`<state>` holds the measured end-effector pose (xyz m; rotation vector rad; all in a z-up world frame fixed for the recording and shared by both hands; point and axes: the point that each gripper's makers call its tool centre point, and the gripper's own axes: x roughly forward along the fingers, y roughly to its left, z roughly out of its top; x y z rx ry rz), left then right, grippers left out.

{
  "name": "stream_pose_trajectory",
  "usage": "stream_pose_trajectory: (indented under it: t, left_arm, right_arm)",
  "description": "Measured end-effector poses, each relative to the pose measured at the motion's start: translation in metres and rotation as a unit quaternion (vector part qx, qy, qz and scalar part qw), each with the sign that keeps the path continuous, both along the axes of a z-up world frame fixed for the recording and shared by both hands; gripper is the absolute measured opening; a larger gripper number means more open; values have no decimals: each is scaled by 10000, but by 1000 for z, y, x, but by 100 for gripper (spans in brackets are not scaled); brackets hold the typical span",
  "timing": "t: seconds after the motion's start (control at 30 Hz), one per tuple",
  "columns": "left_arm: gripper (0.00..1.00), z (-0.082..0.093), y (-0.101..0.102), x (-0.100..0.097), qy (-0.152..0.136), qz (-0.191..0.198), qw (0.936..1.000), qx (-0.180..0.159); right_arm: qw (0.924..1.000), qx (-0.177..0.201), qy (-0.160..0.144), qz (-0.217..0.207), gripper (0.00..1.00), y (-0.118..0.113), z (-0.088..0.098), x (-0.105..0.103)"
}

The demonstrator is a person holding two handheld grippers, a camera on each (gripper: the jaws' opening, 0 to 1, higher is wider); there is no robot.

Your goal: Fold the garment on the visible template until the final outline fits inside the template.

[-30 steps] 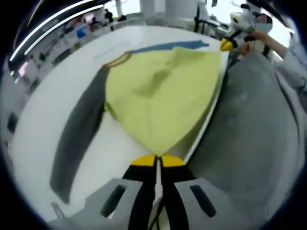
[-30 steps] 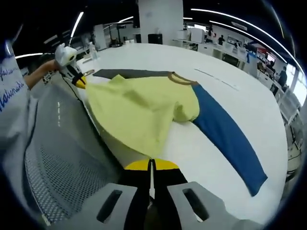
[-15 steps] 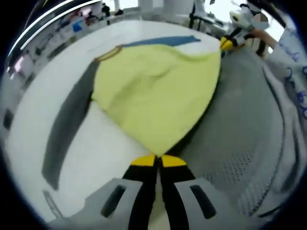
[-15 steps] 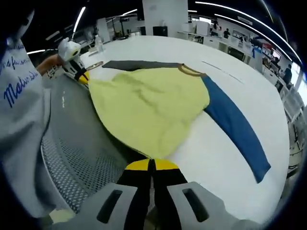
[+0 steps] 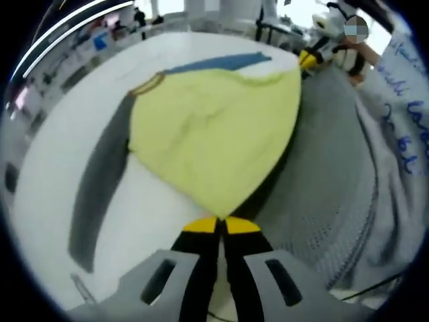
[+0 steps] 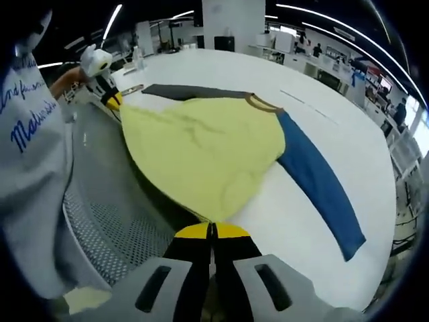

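A yellow shirt (image 5: pixel 214 141) with a grey sleeve (image 5: pixel 100 174), a blue sleeve (image 5: pixel 218 62) and a brown collar lies on the white table (image 5: pixel 74 94). My left gripper (image 5: pixel 220 225) is shut on one corner of its hem. The other hem corner is pinched in my right gripper (image 6: pixel 212 230), also shut; it appears far off in the left gripper view as the right gripper (image 5: pixel 306 59). In the right gripper view the shirt (image 6: pixel 204 151) stretches taut, its blue sleeve (image 6: pixel 315 184) to the right and grey sleeve (image 6: pixel 194 92) beyond, with the left gripper (image 6: pixel 112 100) at the far corner.
A person in a grey top (image 5: pixel 348 168) stands at the table's edge, a hand (image 6: pixel 67 79) on the far gripper. Faint lines (image 6: pixel 308 107) mark the table beyond the collar. Desks and a pillar (image 6: pixel 231 23) stand in the background.
The hem has been pulled tighter between both grippers, smoothing the yellow body. Both cameras shifted slightly; the sleeves still lie on the table.
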<state>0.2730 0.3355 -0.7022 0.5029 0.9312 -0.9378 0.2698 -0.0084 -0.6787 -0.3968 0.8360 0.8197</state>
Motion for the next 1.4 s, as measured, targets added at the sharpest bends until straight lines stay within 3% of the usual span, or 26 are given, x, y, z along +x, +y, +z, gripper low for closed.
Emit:
stream_pose_trajectory:
  t: [0.3,0.37,0.67,0.8,0.93,0.97,1.1,1.4]
  left_arm:
    - [0,-10,1,-10,88,-180,9996,205]
    - [0,-11,7,-12,149,-284,9987,406]
    - [0,-4,15,-4,8,-60,9992,387]
    - [0,-8,12,-4,44,-81,9992,391]
    - [0,-9,8,-5,29,-99,9994,334]
    - [0,-9,8,-5,27,-95,9994,325]
    - [0,-9,10,-6,1,-42,9995,309]
    - [0,-12,13,-10,28,51,9996,284]
  right_arm:
    - [9997,-248,19,-17,1,-18,-4,-4]
    - [9996,-284,16,6,1,-18,-5,-4]
    - [9996,-221,-24,197,1,-4,-4,2]
    - [9985,-269,182,448,1,5,-11,-3]
    - [9951,-108,585,794,1,14,-22,-10]
    - [9925,-147,766,941,1,15,-26,-15]
    - [9869,-247,995,1248,10,20,-34,-19]
    - [9751,-383,1481,1608,10,31,-55,-22]
